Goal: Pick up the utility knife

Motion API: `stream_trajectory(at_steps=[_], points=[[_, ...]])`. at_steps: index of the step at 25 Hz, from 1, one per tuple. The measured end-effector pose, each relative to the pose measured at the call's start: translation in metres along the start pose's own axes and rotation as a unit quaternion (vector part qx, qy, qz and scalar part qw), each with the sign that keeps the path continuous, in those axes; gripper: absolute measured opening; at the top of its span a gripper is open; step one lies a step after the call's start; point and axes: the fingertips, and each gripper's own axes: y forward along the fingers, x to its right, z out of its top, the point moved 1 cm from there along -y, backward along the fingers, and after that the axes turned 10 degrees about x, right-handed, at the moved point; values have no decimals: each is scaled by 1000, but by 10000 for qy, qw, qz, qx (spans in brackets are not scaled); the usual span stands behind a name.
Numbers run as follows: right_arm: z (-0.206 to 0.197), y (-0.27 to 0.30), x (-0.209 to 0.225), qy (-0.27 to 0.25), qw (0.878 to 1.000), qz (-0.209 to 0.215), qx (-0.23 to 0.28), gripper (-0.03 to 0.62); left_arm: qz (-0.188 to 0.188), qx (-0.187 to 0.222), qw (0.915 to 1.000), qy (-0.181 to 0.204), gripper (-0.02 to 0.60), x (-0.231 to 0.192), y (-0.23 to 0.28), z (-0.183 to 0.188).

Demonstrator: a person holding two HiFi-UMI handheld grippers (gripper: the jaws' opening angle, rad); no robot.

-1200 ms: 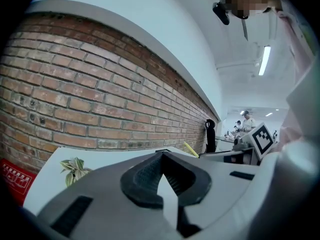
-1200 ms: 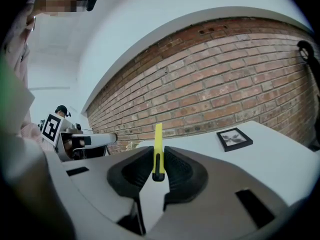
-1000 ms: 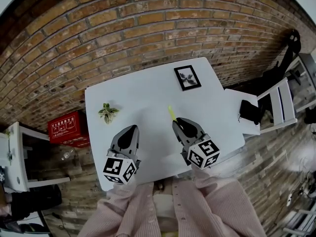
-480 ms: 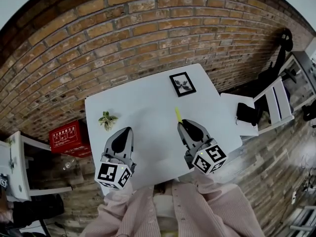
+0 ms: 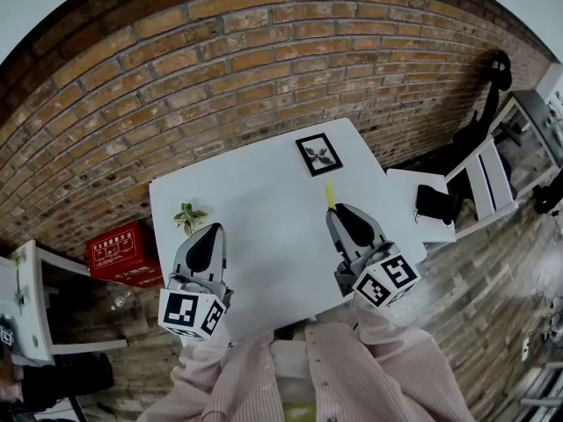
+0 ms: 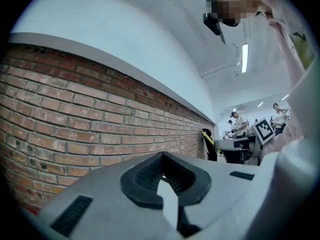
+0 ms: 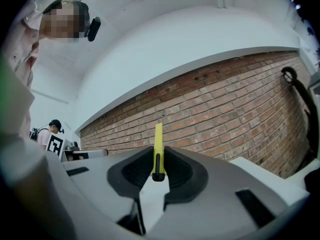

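The right tongs are clenched on the yellow utility knife. It stands on edge between the pads and projects forward past their tips, held over the white counter. The left tongs are closed, tips together, with nothing between them, and sit alongside the right pair. A framed picture lies ahead of the right tongs. A small plant sits just ahead and outboard of the left tongs.

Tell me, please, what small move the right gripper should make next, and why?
Probably just hold it steady with a firm grip. The right gripper is shut on the yellow knife, which appears clear of the white table, so the pickup looks done; opening now would likely drop it.
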Motion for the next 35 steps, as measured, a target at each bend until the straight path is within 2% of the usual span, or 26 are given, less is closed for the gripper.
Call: stream_trajectory(at_steps=[11, 22, 35], points=[[21, -2, 3, -230, 9996, -16, 174, 67, 267, 140, 9992, 268, -8, -18, -10, 20], [16, 1, 7, -134, 9998, -80, 151, 67, 380, -10, 9990, 241, -8, -31, -15, 11], [17, 6, 15, -268, 9995, -140, 88, 67, 417, -141, 9989, 145, -8, -39, -12, 0]])
